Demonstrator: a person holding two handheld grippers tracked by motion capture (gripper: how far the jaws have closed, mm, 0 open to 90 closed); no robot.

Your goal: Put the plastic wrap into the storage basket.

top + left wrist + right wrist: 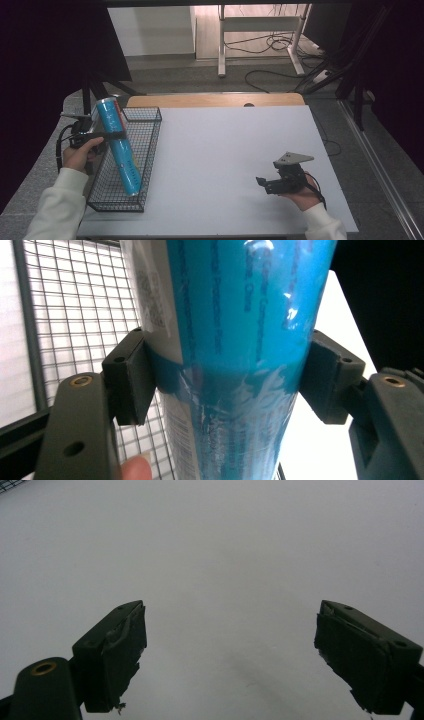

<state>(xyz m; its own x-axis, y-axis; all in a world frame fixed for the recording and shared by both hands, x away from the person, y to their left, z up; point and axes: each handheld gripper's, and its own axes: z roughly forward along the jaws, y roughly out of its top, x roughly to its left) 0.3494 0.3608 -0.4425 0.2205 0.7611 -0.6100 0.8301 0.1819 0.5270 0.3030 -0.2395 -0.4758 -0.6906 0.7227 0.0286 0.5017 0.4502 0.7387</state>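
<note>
While we're looking at the left side, the left gripper (pixel 107 135) is clamping one tall blue tube (pixel 119 147) around its middle, both jaws pressing its shiny wrap. We're seeing the tube leaning tilted, its bottom end down inside the one black wire basket (pixel 145 160) at the table's (pixel 225 165) left edge, so we're guessing it's either going in or coming out. Moving right, the right gripper (pixel 270 182) is sitting low over bare tabletop, well apart from the basket, jaws spread wide and holding nothing, probably just waiting. So we're counting one tube, one basket, two grippers.
</note>
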